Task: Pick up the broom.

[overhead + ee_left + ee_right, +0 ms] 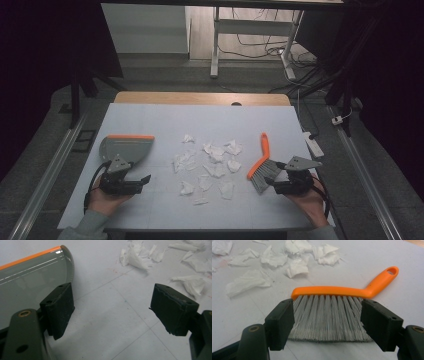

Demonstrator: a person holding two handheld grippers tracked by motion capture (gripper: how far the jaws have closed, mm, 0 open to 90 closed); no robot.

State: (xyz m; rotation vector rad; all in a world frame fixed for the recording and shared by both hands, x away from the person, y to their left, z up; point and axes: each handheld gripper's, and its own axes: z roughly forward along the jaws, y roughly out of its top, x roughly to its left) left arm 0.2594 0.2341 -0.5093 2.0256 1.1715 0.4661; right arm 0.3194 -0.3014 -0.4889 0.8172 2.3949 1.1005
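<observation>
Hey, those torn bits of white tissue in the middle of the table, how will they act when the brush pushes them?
The tissue scraps look thin and crumpled, so probably very light and floppy; they may slide or flutter rather than roll. The brush has long soft bristles, which likely bend and may skip over flat pieces.

Dim, dark-edged high view; gripper views evenly lit.

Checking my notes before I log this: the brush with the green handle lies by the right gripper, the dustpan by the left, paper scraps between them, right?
Not quite: the brush handle is orange, not green, as the right gripper view shows. The rest holds.
</observation>
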